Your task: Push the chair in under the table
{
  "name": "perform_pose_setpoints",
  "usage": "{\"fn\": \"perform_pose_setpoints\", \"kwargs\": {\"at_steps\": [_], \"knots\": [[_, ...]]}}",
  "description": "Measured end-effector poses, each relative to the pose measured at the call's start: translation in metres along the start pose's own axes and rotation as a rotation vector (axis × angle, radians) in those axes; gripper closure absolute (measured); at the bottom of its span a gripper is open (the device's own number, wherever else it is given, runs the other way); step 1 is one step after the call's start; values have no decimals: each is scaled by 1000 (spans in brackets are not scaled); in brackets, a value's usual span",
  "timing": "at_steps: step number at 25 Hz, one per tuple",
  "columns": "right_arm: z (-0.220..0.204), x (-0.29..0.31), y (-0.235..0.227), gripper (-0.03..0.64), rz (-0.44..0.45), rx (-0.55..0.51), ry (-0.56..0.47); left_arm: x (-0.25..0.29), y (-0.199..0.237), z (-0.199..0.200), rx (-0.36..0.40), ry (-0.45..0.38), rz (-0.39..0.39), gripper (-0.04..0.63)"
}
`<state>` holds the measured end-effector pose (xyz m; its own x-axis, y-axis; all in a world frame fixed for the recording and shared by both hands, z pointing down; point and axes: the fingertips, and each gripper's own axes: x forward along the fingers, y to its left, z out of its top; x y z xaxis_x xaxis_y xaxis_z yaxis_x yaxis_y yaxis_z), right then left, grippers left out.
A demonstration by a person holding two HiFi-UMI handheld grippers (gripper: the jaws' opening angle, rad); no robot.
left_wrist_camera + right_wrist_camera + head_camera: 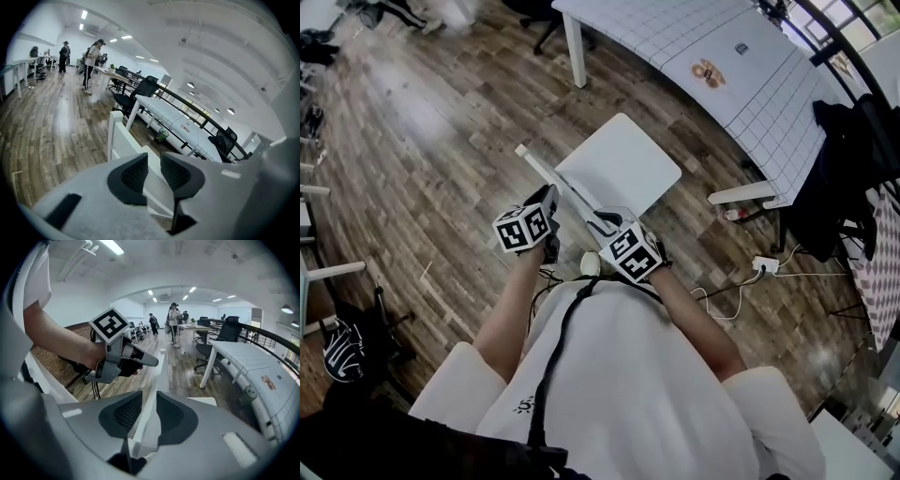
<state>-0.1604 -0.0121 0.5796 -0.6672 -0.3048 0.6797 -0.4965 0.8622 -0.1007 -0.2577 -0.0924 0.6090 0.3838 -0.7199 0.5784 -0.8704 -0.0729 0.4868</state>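
Note:
The white chair stands on the wood floor with its seat toward the white gridded table, a gap between them. Both grippers sit at the backrest's top rail. In the head view my left gripper is at the rail's middle and my right gripper at its near end. In the left gripper view the jaws stand slightly apart, and the rail runs into the gap. In the right gripper view the jaws straddle the rail, which nearly fills the gap.
A power strip with cables and a small red bottle lie on the floor right of the chair. A dark jacket hangs over a black chair at the right. Black office chairs, desks and standing people are farther off.

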Motion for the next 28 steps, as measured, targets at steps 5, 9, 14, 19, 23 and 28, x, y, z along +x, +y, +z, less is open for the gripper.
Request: {"fn": "perform_pose_setpoints", "kwargs": {"at_steps": [5, 9, 14, 19, 23, 28], "knots": [[-9, 14, 3, 436, -3, -19, 61, 14, 12, 2, -100, -1, 39, 404], [-17, 26, 4, 420, -24, -52, 107, 25, 28, 6, -177, -4, 113, 342], [-31, 42, 5, 410, -43, -59, 188, 38, 41, 5, -279, 0, 165, 331], [-45, 52, 0, 407, -61, -57, 265, 56, 51, 2, -323, 26, 207, 327], [-51, 61, 0, 441, -78, -64, 307, 63, 61, 7, -361, 44, 215, 341], [-54, 63, 0, 483, -86, -69, 333, 72, 63, 9, -421, 84, 226, 391]]}}
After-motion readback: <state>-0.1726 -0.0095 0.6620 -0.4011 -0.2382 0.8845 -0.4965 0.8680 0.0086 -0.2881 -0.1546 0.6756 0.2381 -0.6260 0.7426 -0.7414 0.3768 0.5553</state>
